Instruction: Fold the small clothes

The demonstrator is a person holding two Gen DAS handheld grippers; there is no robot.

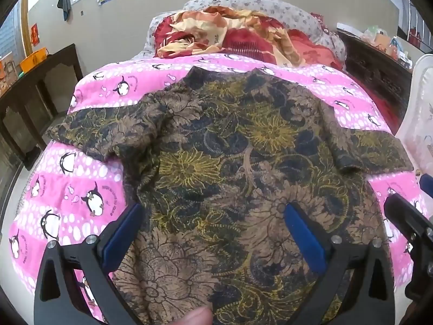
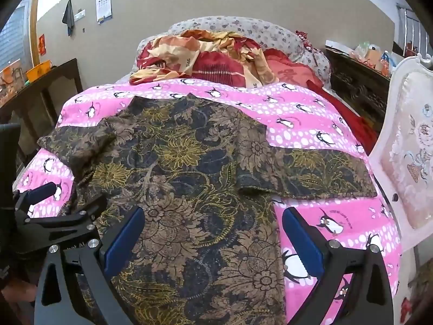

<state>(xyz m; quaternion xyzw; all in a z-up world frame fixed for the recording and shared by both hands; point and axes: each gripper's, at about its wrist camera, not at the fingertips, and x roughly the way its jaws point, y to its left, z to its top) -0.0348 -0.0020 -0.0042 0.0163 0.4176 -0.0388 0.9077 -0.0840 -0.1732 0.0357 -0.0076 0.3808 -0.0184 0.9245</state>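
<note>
While both tools hovered tilted down over the near end of the bed, the left gripper (image 1: pixel 213 211) had its jaws spread wide and grasped nothing, its blue pads (image 1: pixel 304 237) above the lower body of the shirt (image 1: pixel 230 149). The right gripper (image 2: pixel 211 216) was likewise released and empty, one pad over the shirt's right side edge and the other over bare blanket (image 2: pixel 338 211). In the left view a fingertip (image 1: pixel 199 317) showed at the bottom edge.

The shirt, a brown, dark-blue and yellow floral print, lay spread flat on the pink penguin blanket, collar away from the cameras and both short sleeves stretched out sideways. The left sleeve reached close to the blanket's left edge; the right sleeve (image 2: pixel 324 176) ended near the right edge, just beside a white upholstered chair (image 2: pixel 408 162). Strips of open blanket remained on either side of the shirt's body below the sleeves, and a band stayed free beyond the collar.

Farther back a crumpled red and cream quilt (image 2: pixel 205 54) lay heaped against a grey-patterned pillow (image 2: pixel 243 27). Dark wooden furniture (image 1: pixel 35 103) flanked the bed on both sides.
</note>
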